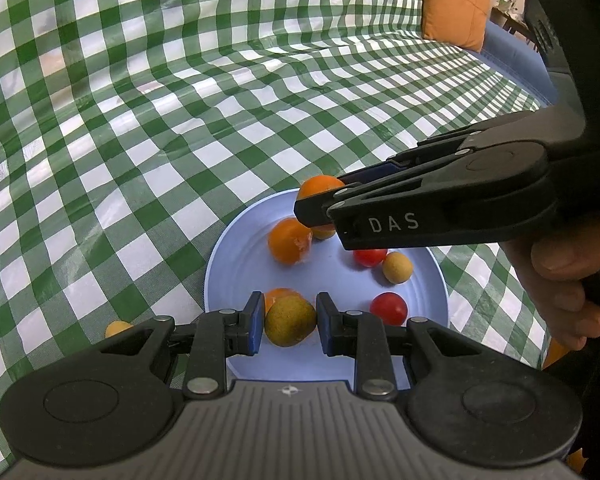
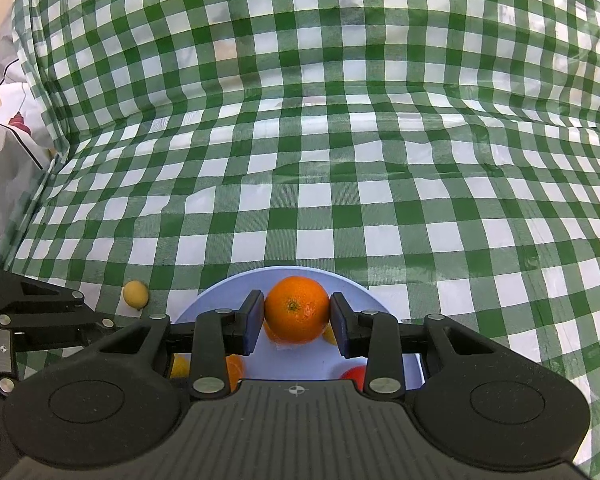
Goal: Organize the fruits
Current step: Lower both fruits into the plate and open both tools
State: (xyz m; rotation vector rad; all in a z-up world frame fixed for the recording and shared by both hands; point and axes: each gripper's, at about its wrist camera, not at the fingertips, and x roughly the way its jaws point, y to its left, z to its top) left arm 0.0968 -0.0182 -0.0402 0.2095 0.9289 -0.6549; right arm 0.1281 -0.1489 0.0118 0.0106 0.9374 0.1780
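A light blue plate (image 1: 240, 264) lies on the green checked cloth and holds several fruits: an orange (image 1: 289, 240), two red tomatoes (image 1: 389, 308), a small yellow fruit (image 1: 397, 266). My left gripper (image 1: 290, 322) has its pads around a yellow-green fruit (image 1: 290, 321) over the plate; a small gap shows at the right pad. My right gripper (image 2: 298, 318) is shut on an orange (image 2: 297, 309) above the plate's far side (image 2: 352, 280); it shows in the left wrist view too (image 1: 320, 204).
A small yellow fruit (image 2: 136, 294) lies on the cloth left of the plate; it also shows in the left wrist view (image 1: 118, 328). An orange cushion (image 1: 456, 4) sits at the far right. Bedding (image 2: 4, 112) lies beyond the cloth's left edge.
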